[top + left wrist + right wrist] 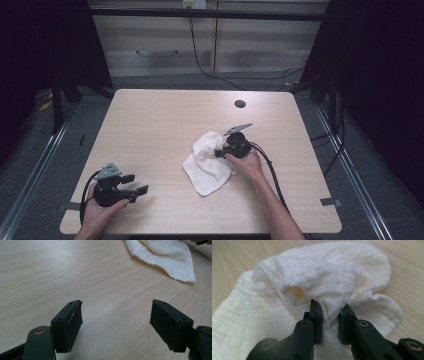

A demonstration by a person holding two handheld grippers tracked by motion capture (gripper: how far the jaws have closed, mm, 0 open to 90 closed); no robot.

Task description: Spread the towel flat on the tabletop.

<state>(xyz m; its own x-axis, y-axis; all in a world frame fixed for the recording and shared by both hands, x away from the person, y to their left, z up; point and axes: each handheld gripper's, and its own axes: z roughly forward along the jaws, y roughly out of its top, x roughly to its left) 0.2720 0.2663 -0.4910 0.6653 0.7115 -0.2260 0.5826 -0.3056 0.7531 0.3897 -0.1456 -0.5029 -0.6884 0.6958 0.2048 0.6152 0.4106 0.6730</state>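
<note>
Our right gripper (329,320) pinches a fold of the cloth (207,162); our left gripper (116,325) waits wide open, empty. The cloth looks soft, light and floppy, so we'd best grip an edge.

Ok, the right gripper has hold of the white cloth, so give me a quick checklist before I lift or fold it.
1. Grip: right gripper has a bunched fold of the white crinkled cloth pinched between its jaws: ok.
2. How many layers are caught in that pinch: cannot tell.
3. Left gripper free to help: jaws wide apart, nothing between them, hovering over bare table: ok.
4. Left gripper near the cloth: it sits by the near left corner of the light wooden table, well apart from the cloth: not ok.
5. Room to spread: the tabletop around the cloth is bare; the dark round cable hole lies farther back: ok.
</note>
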